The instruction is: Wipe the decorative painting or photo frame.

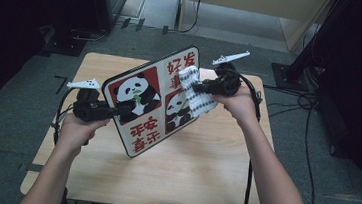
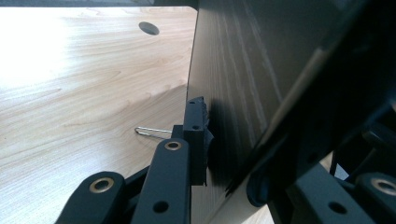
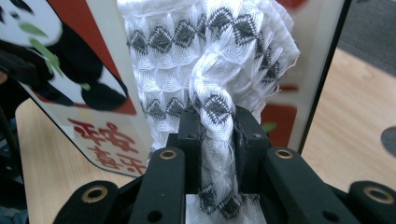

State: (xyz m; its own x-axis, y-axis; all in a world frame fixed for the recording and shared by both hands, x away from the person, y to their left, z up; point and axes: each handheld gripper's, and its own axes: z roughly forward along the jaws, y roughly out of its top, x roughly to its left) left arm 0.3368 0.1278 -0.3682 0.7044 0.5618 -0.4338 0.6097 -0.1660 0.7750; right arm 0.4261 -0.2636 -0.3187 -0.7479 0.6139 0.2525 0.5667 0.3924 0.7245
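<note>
A flat board (image 1: 141,103) printed with pandas and red characters is held tilted above the wooden table (image 1: 202,169). My left gripper (image 1: 118,110) is shut on its left edge; in the left gripper view the jaws (image 2: 224,154) pinch the board's dark wood-grain back (image 2: 243,70). A white cloth (image 1: 196,101) with grey diamond rows lies against the board's printed face at its upper right. My right gripper (image 1: 195,88) is shut on that cloth. In the right gripper view the bunched cloth (image 3: 205,51) is squeezed in the right gripper (image 3: 217,126), in front of the board (image 3: 102,135).
The table's top (image 2: 84,84) has a round hole (image 2: 148,28) and a thin wire piece (image 2: 152,132) lies on it. Grey floor surrounds the table. Cables (image 1: 312,124) trail at the right, and a black stand base (image 1: 284,74) sits behind them.
</note>
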